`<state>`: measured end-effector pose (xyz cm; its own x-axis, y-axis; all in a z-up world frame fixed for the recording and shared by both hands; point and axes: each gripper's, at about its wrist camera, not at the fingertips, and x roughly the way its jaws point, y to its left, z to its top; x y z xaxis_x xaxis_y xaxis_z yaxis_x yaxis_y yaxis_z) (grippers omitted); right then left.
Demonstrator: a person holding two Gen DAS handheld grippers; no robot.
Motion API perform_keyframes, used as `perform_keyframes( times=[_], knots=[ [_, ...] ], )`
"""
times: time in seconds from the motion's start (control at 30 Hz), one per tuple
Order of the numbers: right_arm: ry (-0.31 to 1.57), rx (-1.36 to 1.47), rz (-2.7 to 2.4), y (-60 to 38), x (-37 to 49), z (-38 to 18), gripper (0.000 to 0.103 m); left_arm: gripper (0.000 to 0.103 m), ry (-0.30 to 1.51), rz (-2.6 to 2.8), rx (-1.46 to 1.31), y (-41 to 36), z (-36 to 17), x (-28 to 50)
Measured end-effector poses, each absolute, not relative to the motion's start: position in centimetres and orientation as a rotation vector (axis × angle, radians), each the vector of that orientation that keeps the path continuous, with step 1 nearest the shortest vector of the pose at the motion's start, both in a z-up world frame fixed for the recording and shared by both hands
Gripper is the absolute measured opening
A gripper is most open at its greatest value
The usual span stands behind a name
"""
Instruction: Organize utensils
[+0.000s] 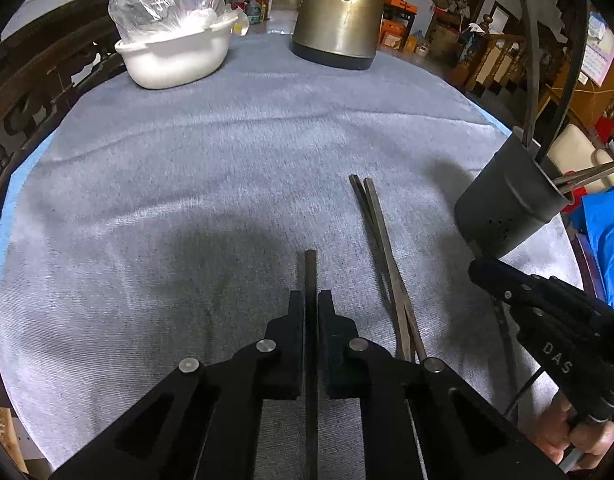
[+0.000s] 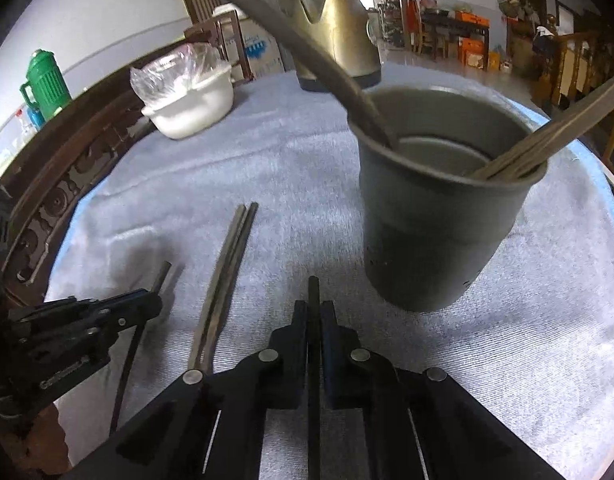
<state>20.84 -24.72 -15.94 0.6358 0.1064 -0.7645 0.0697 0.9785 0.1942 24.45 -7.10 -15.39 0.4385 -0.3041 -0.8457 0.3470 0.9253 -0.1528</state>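
- The right claw (image 2: 314, 312) pinches one dark chopstick (image 2: 313, 290).
- Far right on the bench (image 2: 291, 160), a grey utensil cup (image 2: 435, 240) holds several utensils.
- A loose chopstick pair (image 2: 227, 268) lies left.
- The left claw (image 2: 147, 304) grips another chopstick (image 2: 163, 276).

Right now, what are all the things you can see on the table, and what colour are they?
Utensil holder: one, dark grey, right side of table, upright.
Utensils in holder: several, dark, leaning on its rim.
Loose chopsticks: two, dark, flat on cloth between the grippers.
Kettle: one, brassy, far edge.
Bowl: one, white, plastic bag inside, far left.
Tablecloth: one, grey-blue.
Green jug: one, beyond the table.
Left gripper: black, shut on a chopstick.
Right gripper: black, shut on another chopstick.
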Motion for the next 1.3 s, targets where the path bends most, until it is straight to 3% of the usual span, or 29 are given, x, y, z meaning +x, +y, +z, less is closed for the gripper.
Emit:
perform_keyframes(
  times=[0.63,0.73,0.87,0.97,1.17,1.3],
  knots=[
    [0.801,0.352,0.078,-27.1,18.9,-13.8,0.007,0.008,1.081,-0.443,-0.051,-4.7,-14.1,25.3],
    [0.814,0.37,0.071,-27.5,18.8,-14.4,0.007,0.012,1.115,-0.464,-0.043,-5.3,-14.8,25.2],
    [0.838,0.379,0.049,-28.1,18.7,-15.2,0.007,0.025,1.145,-0.48,-0.049,-6.0,-15.5,25.0],
    [0.852,0.397,0.042,-28.6,18.7,-15.8,0.007,0.025,1.162,-0.491,-0.054,-6.4,-15.7,25.2],
    [0.859,0.42,0.033,-29.5,18.1,-16.3,0.007,0.025,1.193,-0.492,-0.053,-7.0,-16.5,25.7],
    [0.862,0.446,0.036,-30.1,17.8,-16.5,0.007,0.008,1.192,-0.474,-0.055,-7.1,-16.8,26.1]
  ],
)
